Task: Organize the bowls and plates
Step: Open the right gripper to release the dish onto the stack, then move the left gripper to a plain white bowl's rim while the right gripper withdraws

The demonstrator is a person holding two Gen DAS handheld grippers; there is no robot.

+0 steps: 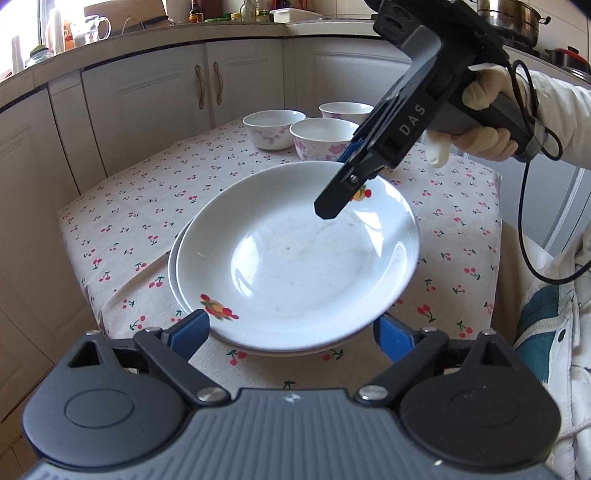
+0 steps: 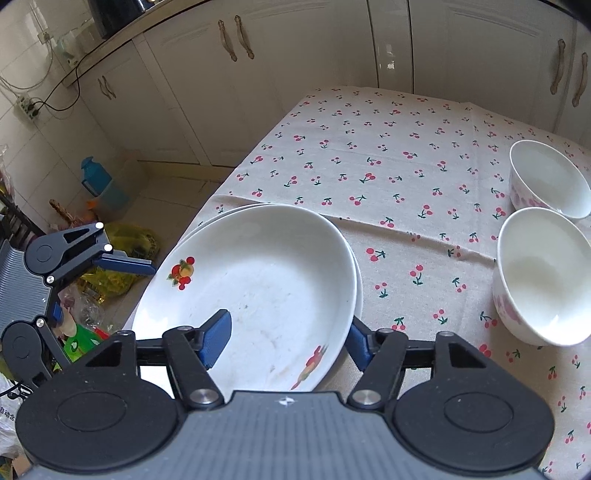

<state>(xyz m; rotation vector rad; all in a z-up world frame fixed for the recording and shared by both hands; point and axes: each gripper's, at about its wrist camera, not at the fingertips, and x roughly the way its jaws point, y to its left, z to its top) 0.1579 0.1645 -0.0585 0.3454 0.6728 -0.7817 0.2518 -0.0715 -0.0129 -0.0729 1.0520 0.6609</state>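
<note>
A white plate with fruit decals (image 1: 295, 258) lies tilted on top of another white plate (image 1: 173, 269) on the cherry-print tablecloth (image 1: 122, 221). My left gripper (image 1: 291, 328) is open, its blue pads either side of the plates' near edge. My right gripper (image 2: 288, 339) is open and straddles the top plate's rim (image 2: 258, 280), one pad over the plate, one outside; it also shows in the left wrist view (image 1: 347, 184). Three white bowls with pink flowers (image 1: 273, 127) (image 1: 325, 138) (image 1: 347, 110) stand at the far side; two show in the right wrist view (image 2: 543, 273) (image 2: 550, 177).
White kitchen cabinets (image 1: 166, 96) surround the table, with a counter of jars and bottles (image 1: 92, 29) above. A steel pot (image 1: 509, 18) stands at the back right. Bags and a blue jug (image 2: 96, 177) lie on the floor left of the table.
</note>
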